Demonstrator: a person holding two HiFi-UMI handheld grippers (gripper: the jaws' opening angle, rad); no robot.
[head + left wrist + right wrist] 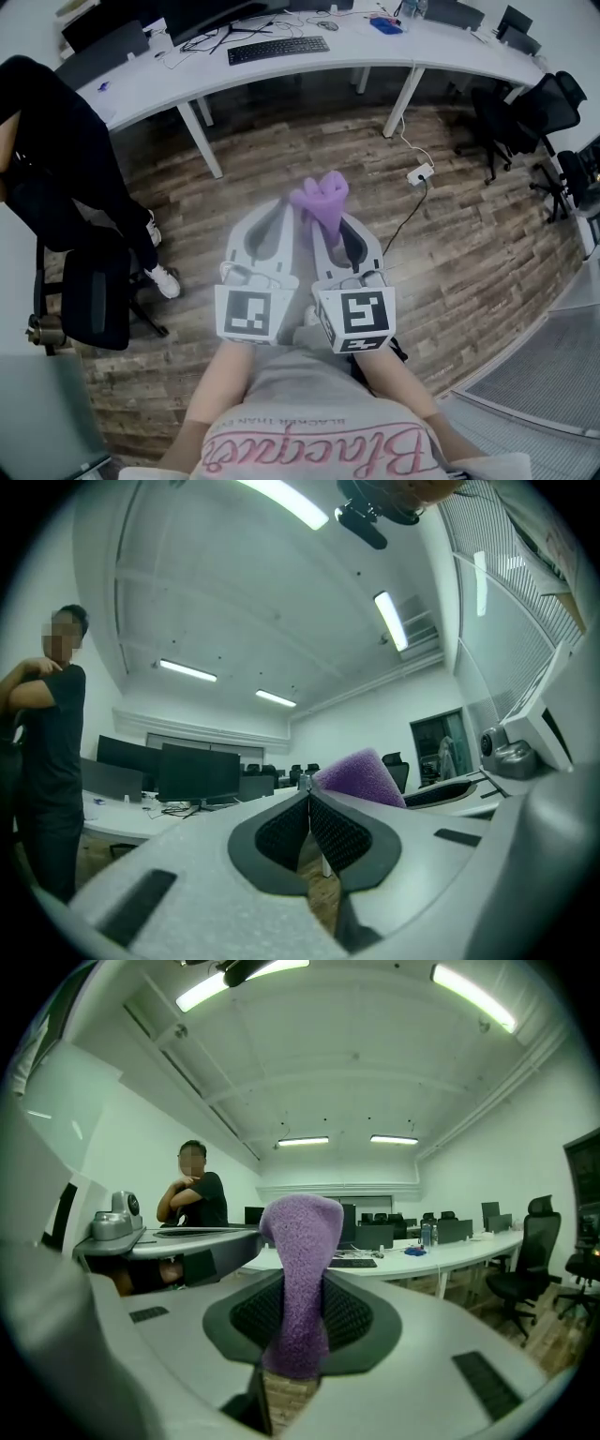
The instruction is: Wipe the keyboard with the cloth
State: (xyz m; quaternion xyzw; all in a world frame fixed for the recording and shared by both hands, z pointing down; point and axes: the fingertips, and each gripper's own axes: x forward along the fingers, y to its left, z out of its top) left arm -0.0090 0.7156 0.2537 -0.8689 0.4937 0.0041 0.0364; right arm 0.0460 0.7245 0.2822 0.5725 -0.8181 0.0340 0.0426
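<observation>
Keyboard (278,49): on far white tabletop (375,58), long axis left-right, straight ahead of and well apart from both tongs. Purple cloth (300,1269): clamped in right tongs (298,1335), standing upright. Left tongs (309,808): closed on nothing. Neither is clearly nearer.

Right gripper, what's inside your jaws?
A purple cloth is pinched between the right gripper's dark pads, its top sticking up above them. Its squeezed sides are hidden against the pads.
</observation>
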